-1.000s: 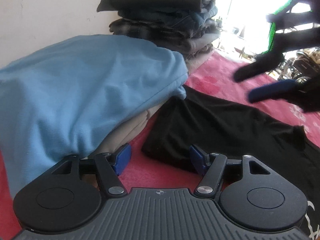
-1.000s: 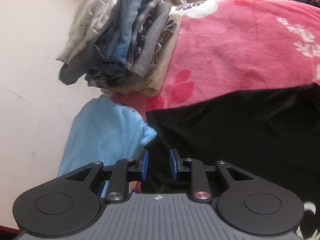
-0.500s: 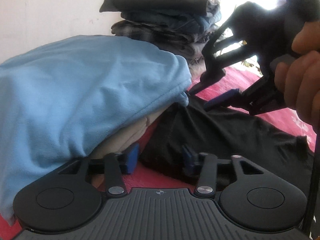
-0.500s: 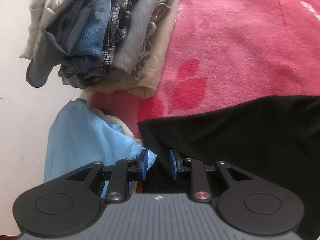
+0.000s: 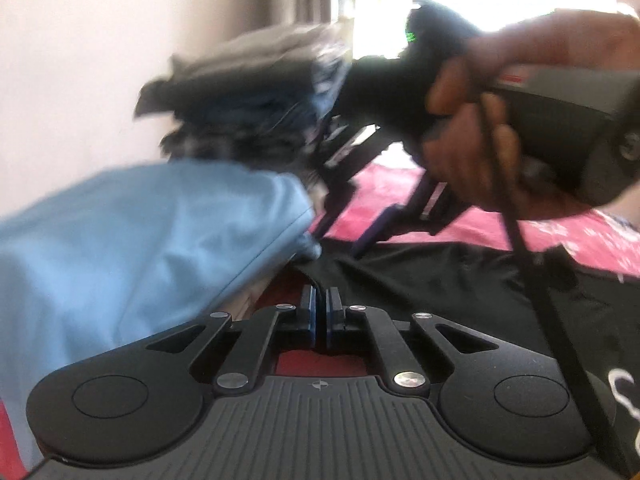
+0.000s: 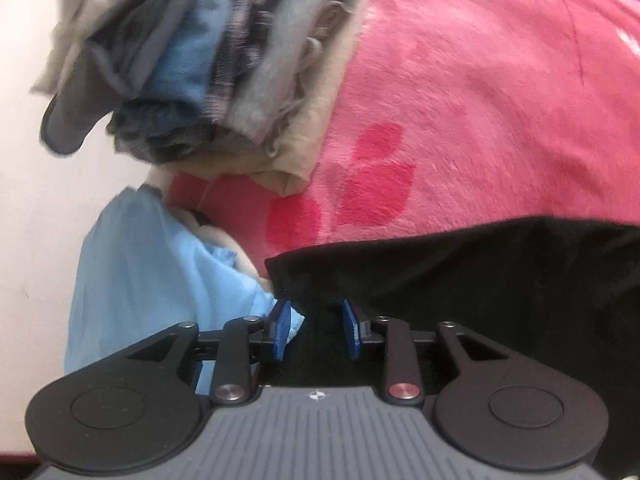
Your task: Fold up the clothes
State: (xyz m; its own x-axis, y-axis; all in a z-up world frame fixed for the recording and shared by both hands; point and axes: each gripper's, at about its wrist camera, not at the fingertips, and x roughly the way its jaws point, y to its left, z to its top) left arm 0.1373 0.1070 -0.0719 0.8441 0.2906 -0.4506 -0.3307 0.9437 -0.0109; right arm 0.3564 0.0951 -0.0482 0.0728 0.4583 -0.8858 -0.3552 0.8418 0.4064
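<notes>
A black garment [image 5: 440, 292] lies spread on the pink blanket [image 6: 480, 100]. My left gripper [image 5: 320, 316] is shut on the black garment's near edge, and a thin fold of cloth runs up between the blue pads. My right gripper [image 6: 316, 328] is open, with its blue pads either side of the garment's [image 6: 480, 280] left corner. In the left wrist view the right gripper [image 5: 340, 232] points down at that corner, held by a hand [image 5: 480, 140]. The view is blurred.
A light blue garment [image 5: 140, 240] is heaped against the black one on the left, also in the right wrist view [image 6: 140, 280]. Behind it a stack of folded clothes [image 6: 200, 60] stands against the pale wall [image 5: 80, 60]. Bright window light shows beyond.
My left gripper has gone from wide open to shut on the black garment's edge. The right gripper has come in low over the corner beside the blue garment, its pads slightly wider apart.
</notes>
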